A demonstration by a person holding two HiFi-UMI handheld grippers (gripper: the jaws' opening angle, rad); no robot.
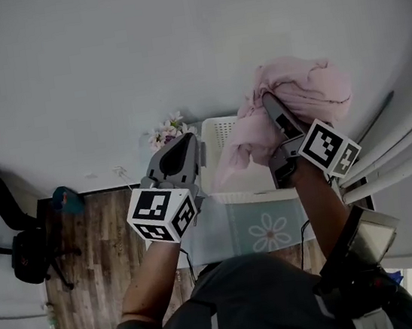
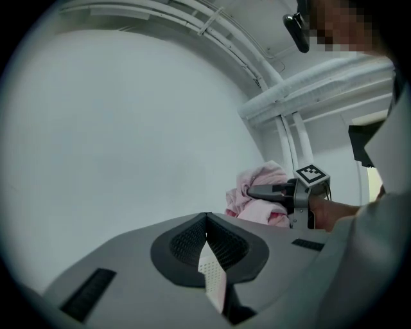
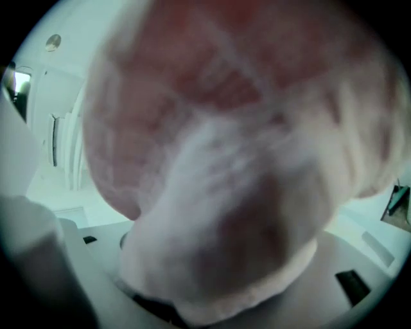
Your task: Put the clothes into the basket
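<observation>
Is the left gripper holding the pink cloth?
No, the pink cloth is pinched in the right gripper, while the left gripper is off to its side, not touching it.

Pink garment (image 1: 299,94) in my right gripper (image 1: 268,105) covers the white basket's (image 1: 216,126) right side. Left corner clear. My left gripper (image 1: 186,144) sits just beside that rim.

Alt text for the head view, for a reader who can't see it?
The right gripper holds a bundled pink garment over a white basket; the left gripper is shut and empty beside it. Wooden floor and a black office chair lie at left.
</observation>
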